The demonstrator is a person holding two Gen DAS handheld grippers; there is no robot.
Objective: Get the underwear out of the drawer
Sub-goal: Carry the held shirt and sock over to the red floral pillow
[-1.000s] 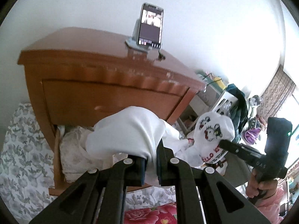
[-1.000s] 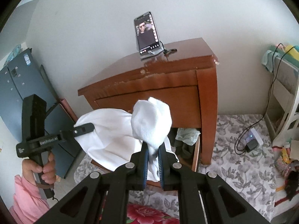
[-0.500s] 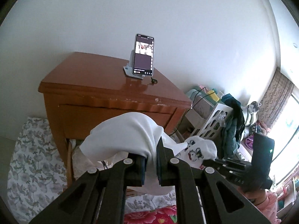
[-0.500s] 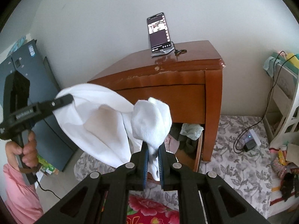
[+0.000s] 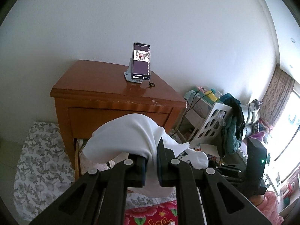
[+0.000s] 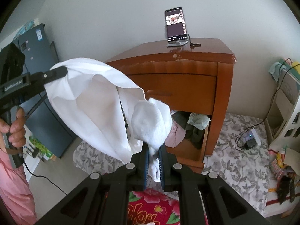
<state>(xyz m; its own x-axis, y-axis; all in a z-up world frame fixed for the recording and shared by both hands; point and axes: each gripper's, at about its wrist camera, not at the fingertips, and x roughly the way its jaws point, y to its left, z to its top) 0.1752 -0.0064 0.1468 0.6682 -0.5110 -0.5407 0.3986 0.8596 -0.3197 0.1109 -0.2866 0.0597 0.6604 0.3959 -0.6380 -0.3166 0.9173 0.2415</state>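
While the left wrist view looks toward the nightstand [image 5: 105, 101], the left gripper [image 5: 151, 166] pinches white underwear [image 5: 129, 135] in front of it, above the open drawer [image 5: 76, 161]. From the right wrist view, the right gripper [image 6: 154, 166] clamps a bunched white piece (a sock, maybe) of the same hanging cloth, before the nightstand, whose top carries a phone [image 6: 175, 26].

We read "GenRobot.AI" in white letters on the black handheld left gripper [image 6: 56, 74]; the upright phone's screen text stays illegible.
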